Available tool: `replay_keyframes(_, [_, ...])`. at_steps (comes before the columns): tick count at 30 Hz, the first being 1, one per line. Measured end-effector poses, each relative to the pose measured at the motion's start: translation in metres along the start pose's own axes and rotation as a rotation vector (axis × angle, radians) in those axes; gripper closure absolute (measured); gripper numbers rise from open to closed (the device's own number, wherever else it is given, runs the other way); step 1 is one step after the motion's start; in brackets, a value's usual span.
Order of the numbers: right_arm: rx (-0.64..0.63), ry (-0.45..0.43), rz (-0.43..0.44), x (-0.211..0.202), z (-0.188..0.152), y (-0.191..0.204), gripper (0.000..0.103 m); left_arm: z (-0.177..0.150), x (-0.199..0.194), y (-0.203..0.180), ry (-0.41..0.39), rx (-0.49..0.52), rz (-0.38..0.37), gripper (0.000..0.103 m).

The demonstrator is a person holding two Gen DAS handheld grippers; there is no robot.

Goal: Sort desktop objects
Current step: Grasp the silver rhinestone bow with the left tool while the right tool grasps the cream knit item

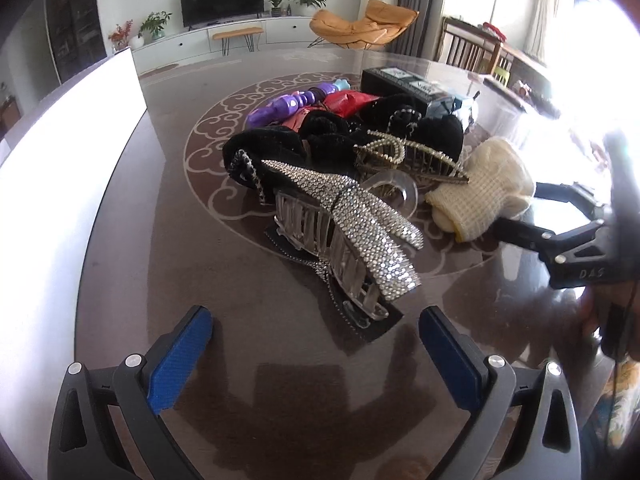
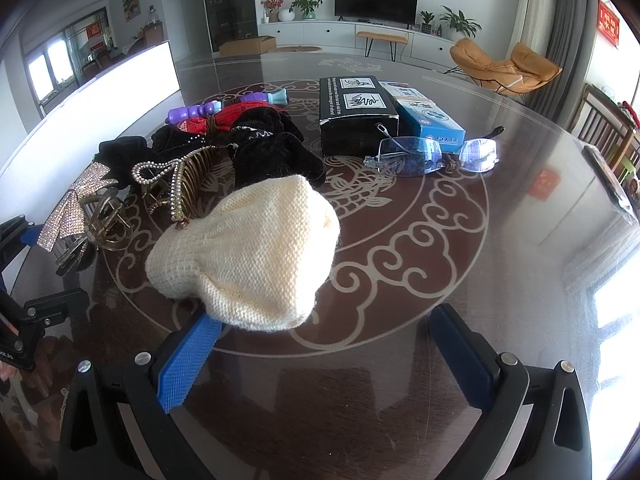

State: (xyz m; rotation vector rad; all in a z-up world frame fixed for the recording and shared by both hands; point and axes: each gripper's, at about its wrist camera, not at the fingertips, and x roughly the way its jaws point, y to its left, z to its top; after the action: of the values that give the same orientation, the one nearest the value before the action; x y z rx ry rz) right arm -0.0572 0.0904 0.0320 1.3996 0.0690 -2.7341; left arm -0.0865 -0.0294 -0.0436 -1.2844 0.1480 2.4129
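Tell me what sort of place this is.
Most likely a home's living and dining area. A television stands on a low white cabinet with potted plants, an orange lounge chair sits nearby, and the clutter lies on a glass-topped patterned table.

Glossy glass-topped table (image 2: 460, 280); cream knitted cloth (image 2: 248, 256); rhinestone-covered clear plastic hair claw (image 1: 352, 240).

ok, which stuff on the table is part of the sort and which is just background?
For the sort:
rhinestone hair claw
pearl-trimmed claw clip
cream knit pouch
black velvet scrunchies
purple toy
glasses
black box
blue box

Just lying about:
white board
TV
orange chair
potted plants
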Motion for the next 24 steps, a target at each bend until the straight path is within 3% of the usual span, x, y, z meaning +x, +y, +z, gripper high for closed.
replay_keyframes(2, [0.000,0.000,0.000,0.000,0.000,0.000,0.000,0.006,-0.008,-0.005,-0.058,-0.052,-0.049,0.000])
replay_keyframes(4, [0.000,0.000,0.000,0.000,0.000,0.000,0.000,0.017,-0.010,-0.016,-0.102,-0.064,-0.028,0.000])
replay_keyframes(6, [0.000,0.000,0.000,0.000,0.000,0.000,0.000,0.030,0.000,-0.029,-0.089,-0.058,0.095,0.000])
replay_keyframes(8, [0.000,0.000,0.000,0.000,0.000,0.000,0.000,0.040,0.021,-0.036,-0.025,-0.049,0.209,0.000])
replay_keyframes(10, [0.000,0.000,0.000,0.000,0.000,0.000,0.000,0.044,0.031,-0.039,-0.004,-0.015,0.254,0.005])
replay_keyframes(11, [0.001,-0.001,0.002,0.000,0.000,0.000,0.000,0.043,0.030,-0.040,-0.023,0.005,0.225,0.034])
replay_keyframes(13, [-0.002,0.000,0.005,0.000,-0.001,0.000,0.000,0.037,0.023,-0.036,-0.053,0.003,0.154,0.055])
replay_keyframes(16, [-0.032,0.012,0.031,-0.006,-0.009,-0.001,0.000,0.021,0.005,-0.023,-0.088,-0.010,0.122,0.055])
replay_keyframes(18, [-0.009,0.020,0.109,-0.015,-0.014,-0.010,0.000,0.007,-0.011,-0.015,-0.108,-0.030,0.097,0.055])
replay_keyframes(20, [0.091,-0.002,0.200,-0.027,-0.007,-0.025,0.000,-0.010,-0.025,-0.010,-0.124,-0.048,0.071,0.055])
replay_keyframes(22, [0.209,-0.030,0.239,-0.032,0.009,-0.035,0.000,-0.021,-0.033,-0.011,-0.133,-0.052,0.057,0.055])
replay_keyframes(24, [0.314,0.001,0.319,-0.020,0.025,-0.035,0.000,-0.029,-0.042,-0.016,-0.141,-0.060,0.037,0.055])
